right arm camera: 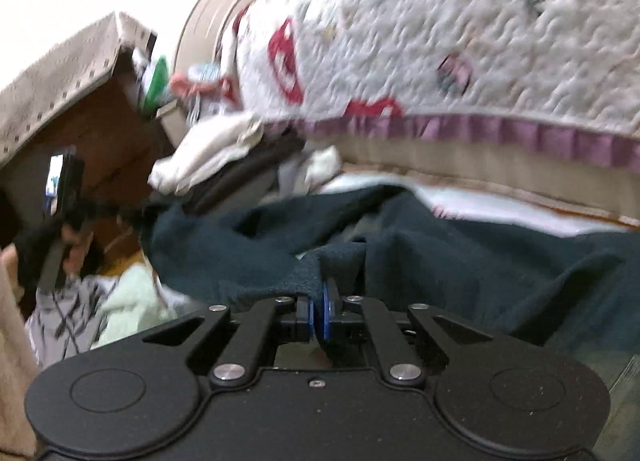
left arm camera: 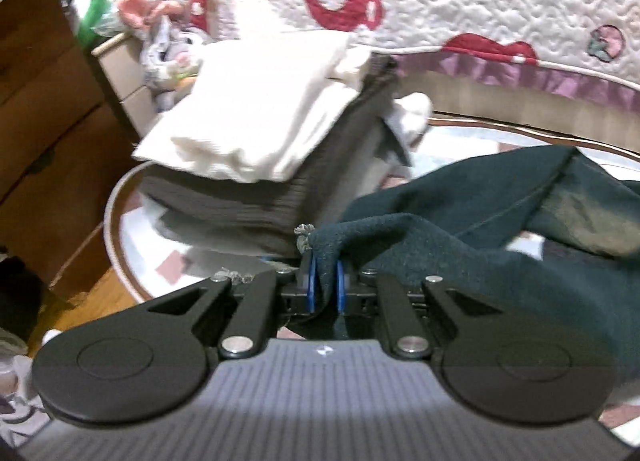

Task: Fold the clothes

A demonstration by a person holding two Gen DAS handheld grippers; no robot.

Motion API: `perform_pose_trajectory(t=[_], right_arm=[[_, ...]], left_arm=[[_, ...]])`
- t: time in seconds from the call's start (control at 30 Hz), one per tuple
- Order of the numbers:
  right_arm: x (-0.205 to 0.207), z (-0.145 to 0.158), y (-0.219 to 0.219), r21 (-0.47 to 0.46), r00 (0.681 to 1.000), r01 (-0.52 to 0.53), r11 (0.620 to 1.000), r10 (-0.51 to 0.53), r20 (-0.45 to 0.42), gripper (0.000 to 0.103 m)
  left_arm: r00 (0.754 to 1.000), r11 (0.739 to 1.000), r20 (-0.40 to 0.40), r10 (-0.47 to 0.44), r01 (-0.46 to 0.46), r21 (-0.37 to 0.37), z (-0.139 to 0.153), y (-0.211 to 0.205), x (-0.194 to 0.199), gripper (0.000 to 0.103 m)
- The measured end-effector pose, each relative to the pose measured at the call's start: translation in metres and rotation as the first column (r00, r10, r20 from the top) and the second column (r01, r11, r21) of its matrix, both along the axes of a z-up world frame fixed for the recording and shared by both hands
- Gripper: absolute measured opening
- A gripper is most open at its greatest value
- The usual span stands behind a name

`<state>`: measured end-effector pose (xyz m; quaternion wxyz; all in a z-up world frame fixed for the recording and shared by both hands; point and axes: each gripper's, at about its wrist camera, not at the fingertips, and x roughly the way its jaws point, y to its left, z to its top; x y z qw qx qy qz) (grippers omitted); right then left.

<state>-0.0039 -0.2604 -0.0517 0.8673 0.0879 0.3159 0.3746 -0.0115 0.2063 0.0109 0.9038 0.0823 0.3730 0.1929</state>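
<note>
1. Dark teal garment (left arm camera: pixel 460 229) lies rumpled on the round table (left arm camera: pixel 120 197), beside a folded stack (left arm camera: pixel 256 133) with a cream piece on top.
2. Left gripper (left arm camera: pixel 325 281) pinches the garment's edge.
3. Right gripper (right arm camera: pixel 319 311) is clamped on another fold of it.
4. Quilted blanket (right arm camera: pixel 440 41) behind.

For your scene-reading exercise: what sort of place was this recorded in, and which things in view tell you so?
Most likely a bedroom at home. A quilted bedspread with a frilled hem hangs over a bed, wooden drawers stand beside it, and folded clothes are stacked on a small table while both grippers pinch a dark green garment.
</note>
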Motion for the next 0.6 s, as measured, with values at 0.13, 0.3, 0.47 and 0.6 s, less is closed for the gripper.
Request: perform_pose_trajectory(t=[0.13,0.3,0.47,0.6], right_arm=[[-0.014,-0.015,0.020,0.010,0.990,-0.080,0.997,0.081,-0.119,0.007],[-0.034,-0.039,0.049,0.043,0.941,-0.196,0.980,0.200,-0.274,0.007],[-0.044,-0.065,0.059,0.024,0.869,-0.229,0.973,0.215,-0.446,0.012],[-0.034,-0.061,0.029,0.139,0.835,-0.145,0.980,0.196,-0.513,0.030]], left_arm=[[0.998,0.997,0.005,0.066,-0.067,0.031,0.005,0.024,-0.016,0.009],[0.967,0.975,-0.127,0.219,-0.222,-0.012,-0.037,0.066,-0.035,0.009],[0.919,0.943,-0.220,0.327,-0.304,0.132,-0.081,0.071,-0.038,0.010],[0.911,0.906,-0.190,0.366,-0.302,0.297,-0.074,0.066,-0.039,0.013]])
